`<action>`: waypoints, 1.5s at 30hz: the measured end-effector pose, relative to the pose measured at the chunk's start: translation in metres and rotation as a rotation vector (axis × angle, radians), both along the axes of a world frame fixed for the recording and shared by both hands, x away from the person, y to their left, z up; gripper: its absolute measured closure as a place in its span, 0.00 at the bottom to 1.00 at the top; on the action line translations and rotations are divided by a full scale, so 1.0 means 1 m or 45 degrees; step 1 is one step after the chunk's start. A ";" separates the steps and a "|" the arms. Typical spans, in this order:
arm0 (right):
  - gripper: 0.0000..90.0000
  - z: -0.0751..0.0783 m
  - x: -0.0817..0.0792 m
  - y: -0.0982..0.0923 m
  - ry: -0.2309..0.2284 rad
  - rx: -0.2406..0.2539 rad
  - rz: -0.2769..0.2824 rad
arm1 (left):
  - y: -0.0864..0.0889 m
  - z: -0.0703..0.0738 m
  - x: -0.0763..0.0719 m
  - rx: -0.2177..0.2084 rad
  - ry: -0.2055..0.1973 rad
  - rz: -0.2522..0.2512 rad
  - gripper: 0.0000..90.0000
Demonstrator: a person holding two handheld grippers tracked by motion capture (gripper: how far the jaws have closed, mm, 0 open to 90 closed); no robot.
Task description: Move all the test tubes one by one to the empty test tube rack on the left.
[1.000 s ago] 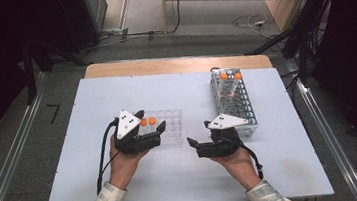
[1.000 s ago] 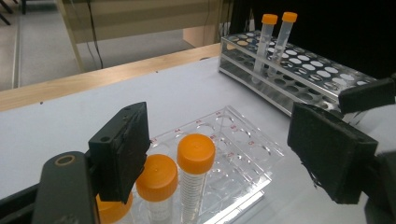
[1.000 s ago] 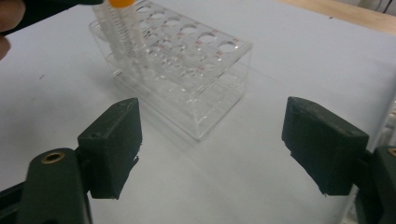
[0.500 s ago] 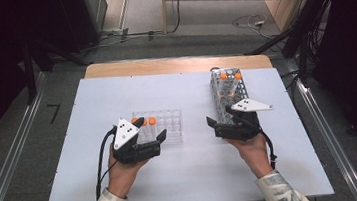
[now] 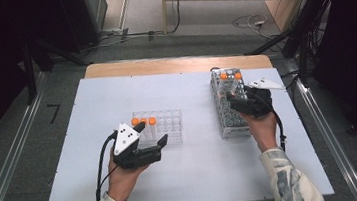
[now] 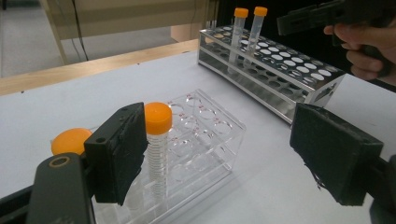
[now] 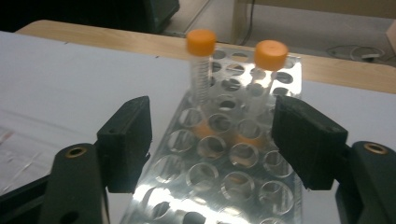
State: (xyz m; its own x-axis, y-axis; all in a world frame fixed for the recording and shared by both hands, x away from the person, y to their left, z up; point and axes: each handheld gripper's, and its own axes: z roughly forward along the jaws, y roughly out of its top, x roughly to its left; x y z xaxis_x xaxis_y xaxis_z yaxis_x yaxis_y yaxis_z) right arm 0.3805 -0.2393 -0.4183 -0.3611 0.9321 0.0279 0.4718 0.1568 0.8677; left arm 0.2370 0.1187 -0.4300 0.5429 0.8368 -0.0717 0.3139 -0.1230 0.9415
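Left gripper (image 5: 156, 134) in the high view: jaws apart, nothing between them, my left hand (image 5: 124, 174) low at the near-left part of the table (image 5: 85, 140), tips at the near edge of the clear rack (image 5: 166, 126). Three orange-capped tubes (image 5: 143, 121) stand in that rack's far-left row. Right gripper (image 5: 233, 101) sits over the metal rack (image 5: 228, 106) by the table's right edge, jaws pointing left across it; jaws have just been closing a bit, I can't tell the gap from here. Two orange-capped tubes (image 5: 231, 76) stand at the metal rack's far end, beyond the jaws

Left gripper view: left gripper (image 6: 233, 154) released, pads wide apart, empty gap. One capped tube (image 6: 157, 140) stands in the clear rack (image 6: 205, 135) just beside the left pad, can't tell if touching; another orange cap (image 6: 70, 140) peeks out behind that pad. Metal rack (image 6: 280, 70) farther back with its two tubes (image 6: 247, 32) upright, the other gripper (image 6: 322, 18) hovering above its right end

Right gripper view: right gripper (image 7: 212, 140) open, nothing clamped, pads straddling the metal rack (image 7: 219, 177) from above. The two tubes (image 7: 233, 79) stand upright in holes just ahead of the pads, apart from both
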 end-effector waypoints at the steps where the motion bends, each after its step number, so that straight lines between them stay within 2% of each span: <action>1: 0.33 -0.001 0.005 -0.002 0.007 0.001 -0.008 | 0.000 0.000 0.000 -0.006 -0.002 -0.003 0.21; 6: 0.41 -0.005 0.022 -0.009 0.015 0.007 -0.039 | 0.000 0.000 0.001 -0.018 -0.004 -0.002 0.21; 14: 0.53 -0.007 0.040 -0.012 0.044 -0.036 -0.054 | -0.001 0.000 0.002 -0.018 -0.005 -0.009 0.21; 18: 0.59 -0.008 0.054 -0.010 0.110 -0.055 -0.046 | -0.002 -0.002 0.003 -0.021 -0.001 -0.009 0.21; 24: 0.67 -0.009 0.067 -0.002 0.157 -0.131 -0.053 | -0.002 -0.002 0.003 -0.037 0.003 -0.014 0.21; 29: 0.73 -0.009 0.072 -0.001 0.190 -0.150 -0.061 | 0.001 -0.001 0.004 -0.049 0.005 -0.005 0.21; 34: 0.78 -0.010 0.073 0.003 0.198 -0.187 -0.045 | 0.001 0.000 0.003 -0.050 0.003 -0.006 0.21; 37: 0.79 -0.009 0.073 0.002 0.200 -0.179 -0.035 | 0.002 0.000 0.003 -0.056 0.004 -0.004 0.21; 45: 0.79 -0.007 0.069 0.001 0.154 -0.151 -0.032 | 0.001 -0.002 0.004 -0.041 0.015 -0.003 0.21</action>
State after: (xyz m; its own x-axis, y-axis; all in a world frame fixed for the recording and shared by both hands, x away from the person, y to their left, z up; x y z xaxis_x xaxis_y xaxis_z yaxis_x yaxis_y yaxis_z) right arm 0.4500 -0.2384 -0.4251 -0.3382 0.9402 -0.0410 0.5769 0.2415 0.7803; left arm 0.2406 0.1193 -0.4325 0.5438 0.8326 -0.1051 0.3246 -0.0933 0.9412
